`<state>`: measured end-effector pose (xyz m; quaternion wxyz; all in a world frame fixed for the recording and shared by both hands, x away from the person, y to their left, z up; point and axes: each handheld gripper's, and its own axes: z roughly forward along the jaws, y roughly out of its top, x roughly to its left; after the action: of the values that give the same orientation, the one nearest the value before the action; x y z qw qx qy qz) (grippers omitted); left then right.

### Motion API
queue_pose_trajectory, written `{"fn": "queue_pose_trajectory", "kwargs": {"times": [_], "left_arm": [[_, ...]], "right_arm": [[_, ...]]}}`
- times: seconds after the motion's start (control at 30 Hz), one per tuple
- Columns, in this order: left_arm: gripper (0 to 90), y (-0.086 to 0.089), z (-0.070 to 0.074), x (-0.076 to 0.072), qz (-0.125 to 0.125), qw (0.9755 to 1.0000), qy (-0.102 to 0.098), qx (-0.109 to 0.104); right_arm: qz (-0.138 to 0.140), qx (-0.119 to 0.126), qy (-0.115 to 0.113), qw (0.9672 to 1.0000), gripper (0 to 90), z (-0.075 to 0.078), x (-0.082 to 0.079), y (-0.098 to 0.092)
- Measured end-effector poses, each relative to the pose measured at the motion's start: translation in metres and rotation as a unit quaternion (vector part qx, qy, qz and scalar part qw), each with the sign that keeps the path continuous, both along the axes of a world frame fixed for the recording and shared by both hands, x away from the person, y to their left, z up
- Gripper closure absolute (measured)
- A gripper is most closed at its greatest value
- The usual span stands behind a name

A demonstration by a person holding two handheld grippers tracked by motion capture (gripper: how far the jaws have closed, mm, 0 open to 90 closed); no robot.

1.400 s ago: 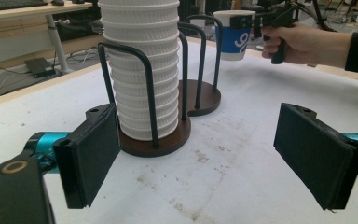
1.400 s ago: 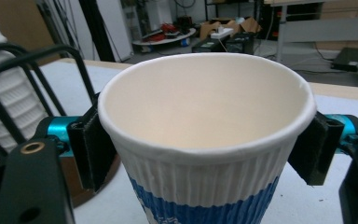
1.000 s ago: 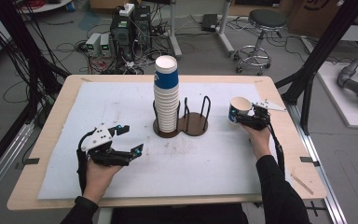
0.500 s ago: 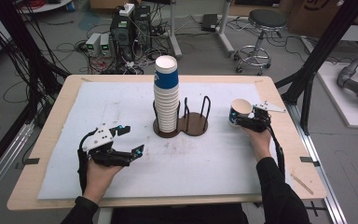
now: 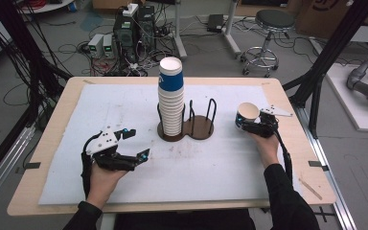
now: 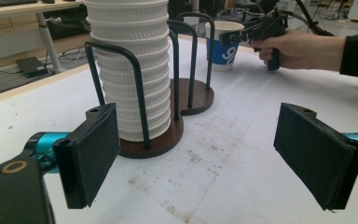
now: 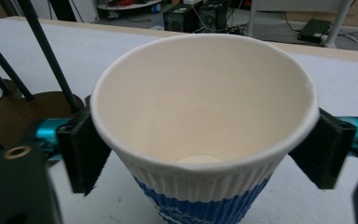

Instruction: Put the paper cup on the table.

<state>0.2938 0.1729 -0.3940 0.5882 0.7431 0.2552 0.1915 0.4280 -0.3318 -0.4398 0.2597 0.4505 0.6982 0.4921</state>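
A tall stack of paper cups (image 5: 171, 98) stands in a dark wire-looped holder (image 5: 199, 125) near the middle of the white-covered table (image 5: 124, 98). Beyond the far edge, a round stool (image 5: 273, 21) and tangled electronics (image 5: 133, 26) sit on the floor.

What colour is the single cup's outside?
White ribbed upper band, blue with white print below; the cup shows it best in the left gripper view.

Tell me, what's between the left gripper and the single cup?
The cup holder with its tall cup stack stands between the left gripper and the single cup, seen from above.
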Motion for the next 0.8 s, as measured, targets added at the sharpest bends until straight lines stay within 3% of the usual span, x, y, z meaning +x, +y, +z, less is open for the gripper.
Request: {"fn": "queue_pose_trajectory", "kwargs": {"times": [0.3,0.43,0.8], "left_arm": [[14.3,0.000,-0.001,0.000,0.001,1.0000,0.001,0.001],[14.3,0.000,-0.001,0.001,0.000,1.0000,0.003,0.003],[14.3,-0.002,0.000,0.001,-0.003,1.0000,0.001,0.002]], "right_arm": [[-0.002,-0.008,0.010,0.9999,13.8,0.000,-0.001,0.001],[-0.016,-0.014,0.004,0.9998,13.7,0.001,-0.006,0.001],[-0.030,-0.042,0.024,0.9984,13.8,0.007,-0.025,-0.006]]}}
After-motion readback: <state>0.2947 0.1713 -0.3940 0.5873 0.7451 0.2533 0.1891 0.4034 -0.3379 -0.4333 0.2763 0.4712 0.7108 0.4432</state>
